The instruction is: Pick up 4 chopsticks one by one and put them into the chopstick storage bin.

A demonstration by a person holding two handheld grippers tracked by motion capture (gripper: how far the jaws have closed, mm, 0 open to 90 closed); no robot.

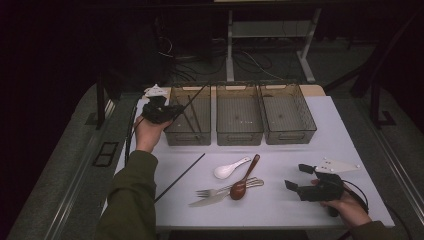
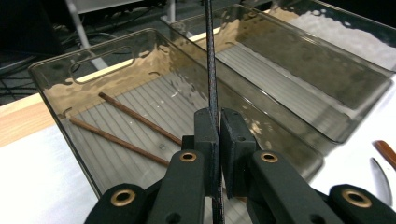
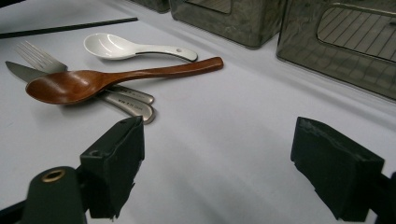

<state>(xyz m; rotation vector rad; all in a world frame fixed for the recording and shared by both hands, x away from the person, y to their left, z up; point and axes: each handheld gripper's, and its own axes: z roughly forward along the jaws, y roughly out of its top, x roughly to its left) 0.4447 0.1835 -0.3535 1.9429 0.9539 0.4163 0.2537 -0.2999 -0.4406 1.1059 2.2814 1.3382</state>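
The left gripper has its jaws pinched tight on a black chopstick, the thin rod running up between the two pads and out past them over the leftmost bin — a grip near one end that leaves the long free end to be steered into the bin, where two brown chopsticks already lie side by side on the ribbed floor. In the high view that gripper hangs at the near left corner of the leftmost bin with the black chopstick slanting up and across it, so the work in hand looks like sorting by kind: sticks to this bin, the middle bin and the right bin kept for other cutlery. Its partner, a second black chopstick, lies loose on the tabletop, well apart from the bins and probably next to go. The right gripper waits with jaws spread wide and nothing between them, resting low over bare tabletop and facing the pile — a wooden spoon lying across a fork and a table knife, with a white ceramic soup spoon just beyond — likely placed there to be ready for the spoon.
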